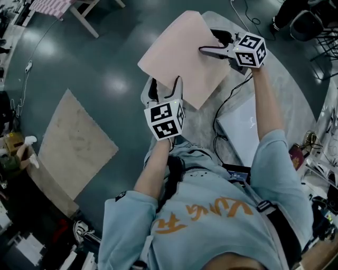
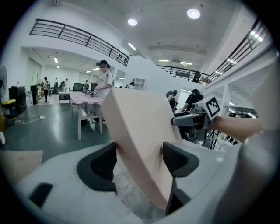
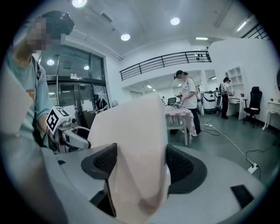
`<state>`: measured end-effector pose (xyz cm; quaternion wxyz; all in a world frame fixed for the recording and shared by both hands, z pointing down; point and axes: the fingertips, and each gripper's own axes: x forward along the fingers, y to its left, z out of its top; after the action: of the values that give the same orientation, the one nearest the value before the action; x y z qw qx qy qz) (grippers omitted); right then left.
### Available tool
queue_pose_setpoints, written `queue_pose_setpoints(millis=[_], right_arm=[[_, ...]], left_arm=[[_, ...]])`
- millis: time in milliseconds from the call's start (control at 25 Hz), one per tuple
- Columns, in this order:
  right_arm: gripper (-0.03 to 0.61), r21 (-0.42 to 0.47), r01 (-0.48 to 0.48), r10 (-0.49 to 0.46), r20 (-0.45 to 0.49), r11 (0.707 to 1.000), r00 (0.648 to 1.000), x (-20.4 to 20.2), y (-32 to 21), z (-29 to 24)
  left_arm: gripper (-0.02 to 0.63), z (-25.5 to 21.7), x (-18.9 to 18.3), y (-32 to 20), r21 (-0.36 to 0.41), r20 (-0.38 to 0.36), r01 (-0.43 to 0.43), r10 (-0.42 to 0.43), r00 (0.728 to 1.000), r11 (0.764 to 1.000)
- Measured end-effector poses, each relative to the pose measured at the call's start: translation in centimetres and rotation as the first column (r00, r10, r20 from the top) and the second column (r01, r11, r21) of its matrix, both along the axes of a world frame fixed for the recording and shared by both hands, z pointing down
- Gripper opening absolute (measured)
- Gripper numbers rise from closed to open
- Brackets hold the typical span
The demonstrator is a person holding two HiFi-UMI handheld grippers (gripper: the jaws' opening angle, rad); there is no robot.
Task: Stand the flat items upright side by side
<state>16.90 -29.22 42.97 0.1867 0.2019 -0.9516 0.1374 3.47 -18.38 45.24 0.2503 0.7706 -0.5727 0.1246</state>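
Note:
A pale pink flat pad is held up off the grey round table, tilted, by both grippers. My left gripper grips its near edge; in the left gripper view the pink pad fills the gap of the left gripper and both dark pads touch it. My right gripper grips the far right edge; in the right gripper view the pink pad bends between the pads of the right gripper. Each gripper shows in the other's view: the right gripper and the left gripper.
A white flat panel lies on the table at the right, with a black cable beside it. A beige mat lies on the dark floor at the left. A wooden table with a striped cloth stands far left. People stand in the hall.

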Motion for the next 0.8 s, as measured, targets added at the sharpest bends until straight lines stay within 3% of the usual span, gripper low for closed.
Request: queue_pose_setpoints(millis=[320, 560, 800], right_arm=[[0.356, 0.080, -0.067, 0.065, 0.027, 0.995, 0.998, 4.5, 3.2, -2.0], [0.356, 0.107, -0.110, 0.107, 0.029, 0.988, 0.994, 5.7, 4.3, -2.3], [0.356, 0.125, -0.154, 0.153, 0.012, 0.980, 0.988, 7.0, 5.0, -2.2]], left_arm=[[0.302, -4.5, 2.9, 1.5, 0.181, 0.080, -0.062, 0.048, 0.996, 0.982], [0.304, -5.3, 3.7, 1.9, 0.239, 0.153, -0.117, 0.081, 0.985, 0.964], [0.304, -5.7, 4.7, 2.3, 0.273, 0.162, -0.162, 0.121, 0.979, 0.948]])
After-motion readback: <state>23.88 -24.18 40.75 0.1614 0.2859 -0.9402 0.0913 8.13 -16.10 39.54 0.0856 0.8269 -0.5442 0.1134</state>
